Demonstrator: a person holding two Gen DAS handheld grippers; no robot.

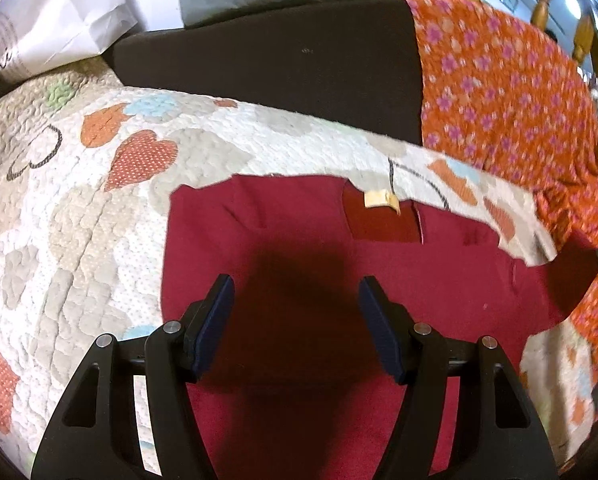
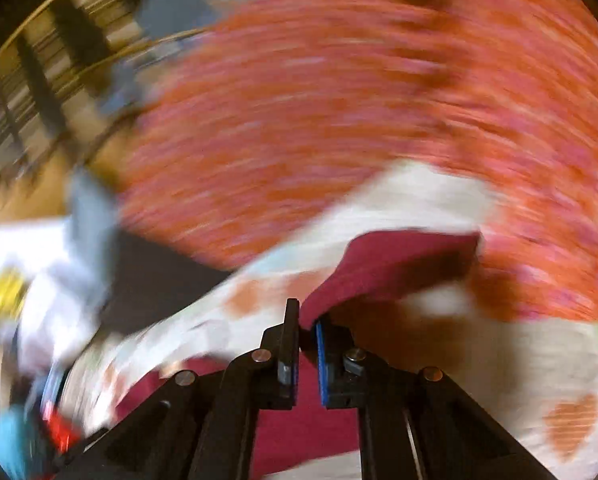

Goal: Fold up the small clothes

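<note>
**Ana:** Quilted bedding with stitched hearts (image 1: pixel 71 216) covers the surface, and a dark cushion (image 1: pixel 267 76) and an orange floral cloth (image 1: pixel 511 104) lie behind it. White paper bags (image 1: pixel 59 20) sit at far left.

**Ben:** Where's the garment?

**Ana:** A dark red garment (image 1: pixel 299 232) lies spread on the quilt, its label (image 1: pixel 381 200) up near the far edge. One flap of quilt overlaps its right shoulder area.

**Ben:** And the left gripper (image 1: pixel 297 300)?

**Ana:** It hovers over the middle of the cloth with its jaws wide apart, holding nothing; whether it touches the fabric I cannot tell.

**Ben:** The right side?

**Ana:** That view is badly smeared, but the right gripper (image 2: pixel 307 320) has its jaws nearly together, clamped on an edge of the red garment (image 2: pixel 399 256), which rises from the pads in a lifted fold.

**Ben:** So a fold is under way, I'd guess.

**Ana:** I think so. To do it well, the right should carry its edge straight across, keeping it taut and low, while the left presses the body flat along the fold line. Clearing that quilt flap first would stop the shoulder snagging.
</note>
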